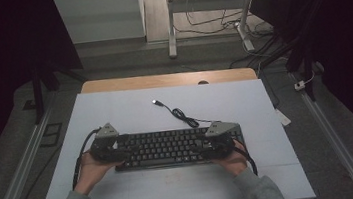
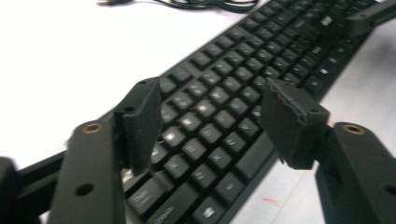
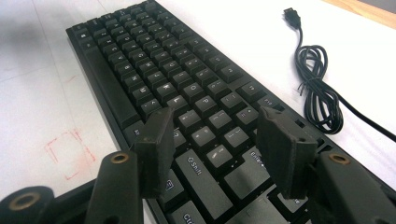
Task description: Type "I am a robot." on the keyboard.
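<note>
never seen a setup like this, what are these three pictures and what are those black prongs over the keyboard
No robot here: a person holds a hand tool with two jaws in each hand. The high view looks down on the white table; the left gripper and right gripper sit at the two ends of a black keyboard. The other two pictures come from cameras riding on those tools, so the prongs are their jaws. Both stand open above the keys, gripping nothing. The keyboard's coiled cable with its USB plug lies behind.
</note>
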Available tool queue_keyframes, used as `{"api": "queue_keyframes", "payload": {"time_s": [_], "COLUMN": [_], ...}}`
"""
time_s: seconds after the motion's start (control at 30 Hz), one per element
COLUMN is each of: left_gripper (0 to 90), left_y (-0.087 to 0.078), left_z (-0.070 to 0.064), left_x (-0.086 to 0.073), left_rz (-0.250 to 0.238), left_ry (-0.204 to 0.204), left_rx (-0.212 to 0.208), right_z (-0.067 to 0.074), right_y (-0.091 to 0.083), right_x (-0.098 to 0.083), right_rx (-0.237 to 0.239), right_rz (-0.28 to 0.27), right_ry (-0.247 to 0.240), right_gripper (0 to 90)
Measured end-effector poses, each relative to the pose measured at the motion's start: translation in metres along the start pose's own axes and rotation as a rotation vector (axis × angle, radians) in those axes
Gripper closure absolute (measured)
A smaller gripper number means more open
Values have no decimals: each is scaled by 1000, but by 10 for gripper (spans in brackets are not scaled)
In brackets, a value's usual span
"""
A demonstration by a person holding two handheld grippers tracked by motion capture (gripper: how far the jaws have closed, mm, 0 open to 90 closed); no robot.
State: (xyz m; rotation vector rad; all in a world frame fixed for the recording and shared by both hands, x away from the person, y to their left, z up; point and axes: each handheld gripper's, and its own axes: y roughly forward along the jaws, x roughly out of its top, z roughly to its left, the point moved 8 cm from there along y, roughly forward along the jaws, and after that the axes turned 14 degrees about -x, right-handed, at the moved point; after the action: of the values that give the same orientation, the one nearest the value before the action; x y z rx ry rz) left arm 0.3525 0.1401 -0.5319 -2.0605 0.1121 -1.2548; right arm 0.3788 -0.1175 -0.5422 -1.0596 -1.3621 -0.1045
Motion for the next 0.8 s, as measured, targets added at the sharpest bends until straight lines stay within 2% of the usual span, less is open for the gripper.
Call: {"api": "queue_keyframes", "payload": {"time_s": [0.07, 0.2, 0.3, 0.53, 0.8], "left_gripper": [436, 500, 581, 887, 889], "left_y": [6, 15, 21, 34, 49], "left_z": [-4, -13, -19, -26, -29], "left_x": [-1, -2, -4, -10, -17], "left_rz": [23, 42, 57, 108, 171], "left_ry": [32, 59, 72, 94, 105], "left_rx": [-6, -43, -66, -100, -105], "right_z": [1, 0, -1, -2, -1], "right_y": [1, 2, 2, 1, 2], "right_x": [0, -1, -1, -3, -3], "right_rx": [3, -2, -7, -16, -9], "right_rz": [1, 5, 6, 10, 11], "right_ry": [-5, -7, -10, -13, -12], "right_gripper": [468, 467, 466, 464, 463]}}
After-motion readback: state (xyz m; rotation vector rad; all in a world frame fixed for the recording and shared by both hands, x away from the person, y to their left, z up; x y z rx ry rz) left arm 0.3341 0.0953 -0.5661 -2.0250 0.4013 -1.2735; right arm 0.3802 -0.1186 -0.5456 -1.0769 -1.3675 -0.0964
